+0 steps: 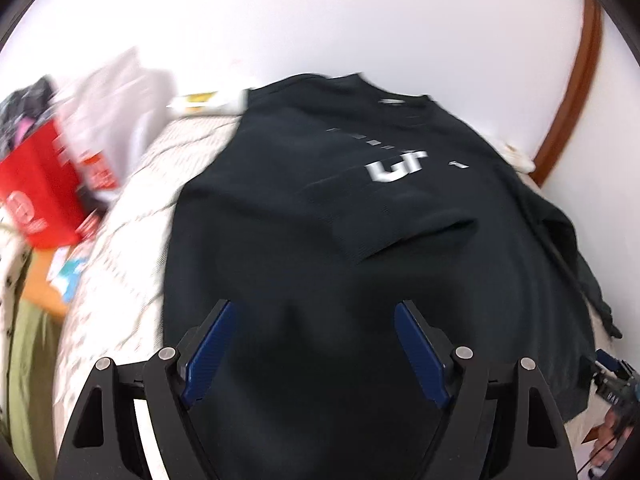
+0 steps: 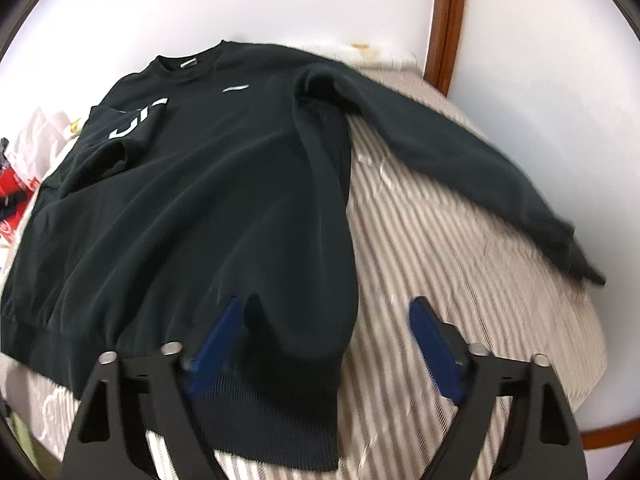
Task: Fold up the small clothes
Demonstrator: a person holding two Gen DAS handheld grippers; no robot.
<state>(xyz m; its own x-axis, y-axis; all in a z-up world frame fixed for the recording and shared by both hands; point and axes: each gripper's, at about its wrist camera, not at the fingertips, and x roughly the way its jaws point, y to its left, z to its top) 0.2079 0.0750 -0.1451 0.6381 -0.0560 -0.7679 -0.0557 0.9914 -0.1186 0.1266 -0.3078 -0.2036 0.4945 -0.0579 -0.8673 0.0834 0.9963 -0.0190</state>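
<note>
A black long-sleeved sweatshirt (image 1: pixel 304 216) with white lettering lies front up on a striped beige bed cover (image 2: pixel 460 264). Its left sleeve is folded across the chest. Its right sleeve (image 2: pixel 460 156) stretches out over the cover. My left gripper (image 1: pixel 316 320) is open and empty, just above the sweatshirt's lower body. My right gripper (image 2: pixel 326 316) is open and empty over the sweatshirt's (image 2: pixel 192 200) lower right hem corner, with the left finger over the cloth and the right finger over the cover.
A red box (image 1: pixel 40 196) and white plastic bags (image 1: pixel 116 92) sit at the left of the bed. A white wall and a brown wooden frame (image 2: pixel 448 20) stand behind the bed. The other hand-held gripper (image 1: pixel 616 384) shows at the right edge.
</note>
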